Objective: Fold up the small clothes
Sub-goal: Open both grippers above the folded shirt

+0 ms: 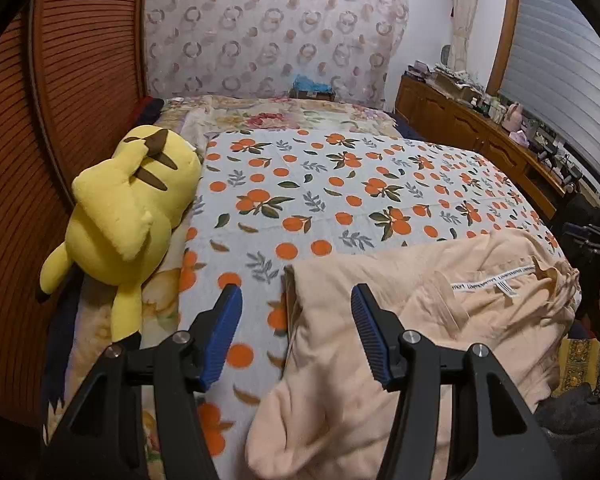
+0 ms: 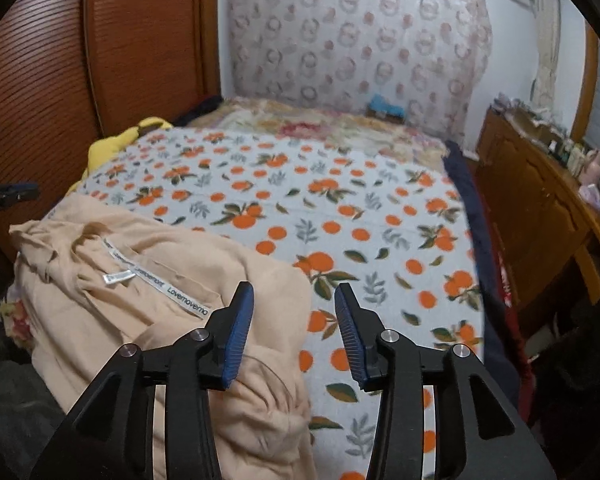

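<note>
Now, from the left wrist view, we see our left gripper [image 1: 296,292] standing about half open, its blue pads gripping nothing. Below and between the jaws lies the peach garment [image 1: 420,308], folded over on itself, its near-left edge running up between the two fingers; neither pad presses on the cloth. The garment sits on the near right part of the bed, on an orange-print blanket [image 1: 340,184], with a white printed ribbon [image 1: 492,278] showing on its upper fold. To the left, a yellow plush toy [image 1: 132,216] lies along the blanket's edge beside a brown slatted wall [image 1: 80,60]. A patterned curtain [image 1: 268,28] hangs behind the bed, and a wooden cabinet [image 1: 472,128] with clutter on top runs along the right.

Turning to the right wrist view, our right gripper [image 2: 294,292] is also partly open and empty-handed. Its left finger hovers over the garment's [image 2: 140,320] right edge, while its right finger is above bare blanket [image 2: 340,208]. Here the garment fills the near left, the ribbon [image 2: 156,280] lettered and facing up. The yellow toy [image 2: 112,144] peeks out at the far left of the bed, and the cabinet [image 2: 532,200] stands to the right.
</note>
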The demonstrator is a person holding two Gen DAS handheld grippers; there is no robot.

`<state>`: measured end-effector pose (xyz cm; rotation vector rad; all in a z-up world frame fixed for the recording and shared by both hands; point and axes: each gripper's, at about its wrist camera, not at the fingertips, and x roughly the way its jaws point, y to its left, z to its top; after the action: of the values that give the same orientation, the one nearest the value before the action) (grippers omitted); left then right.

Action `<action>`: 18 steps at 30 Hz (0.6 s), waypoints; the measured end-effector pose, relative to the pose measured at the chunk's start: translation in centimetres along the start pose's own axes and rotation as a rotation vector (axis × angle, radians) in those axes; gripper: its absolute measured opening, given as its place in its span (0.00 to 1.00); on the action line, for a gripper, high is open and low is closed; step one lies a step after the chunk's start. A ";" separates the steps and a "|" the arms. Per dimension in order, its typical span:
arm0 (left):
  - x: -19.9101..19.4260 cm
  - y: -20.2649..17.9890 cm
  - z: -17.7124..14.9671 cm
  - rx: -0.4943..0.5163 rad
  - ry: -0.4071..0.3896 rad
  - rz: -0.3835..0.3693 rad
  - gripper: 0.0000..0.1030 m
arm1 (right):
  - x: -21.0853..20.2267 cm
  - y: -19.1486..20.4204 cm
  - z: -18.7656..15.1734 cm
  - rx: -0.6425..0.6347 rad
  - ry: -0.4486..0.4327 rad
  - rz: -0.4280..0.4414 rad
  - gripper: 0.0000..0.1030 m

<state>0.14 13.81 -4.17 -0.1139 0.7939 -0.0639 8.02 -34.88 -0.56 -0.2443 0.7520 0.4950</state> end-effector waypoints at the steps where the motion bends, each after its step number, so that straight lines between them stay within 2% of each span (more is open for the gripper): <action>1: 0.4 0.0 0.2 0.002 0.006 -0.001 0.54 | 0.8 0.0 0.0 -0.004 0.010 0.009 0.41; 10: 5.3 1.5 1.4 -0.033 0.121 -0.030 0.54 | 7.0 -1.3 0.5 0.045 0.100 0.078 0.45; 18: 7.0 1.5 0.6 -0.049 0.174 -0.075 0.54 | 9.0 -1.5 0.2 0.071 0.141 0.125 0.47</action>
<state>5.47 14.69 -8.89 -0.1863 0.9653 -0.1261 14.47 -32.99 -6.73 -0.1677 0.9251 0.5727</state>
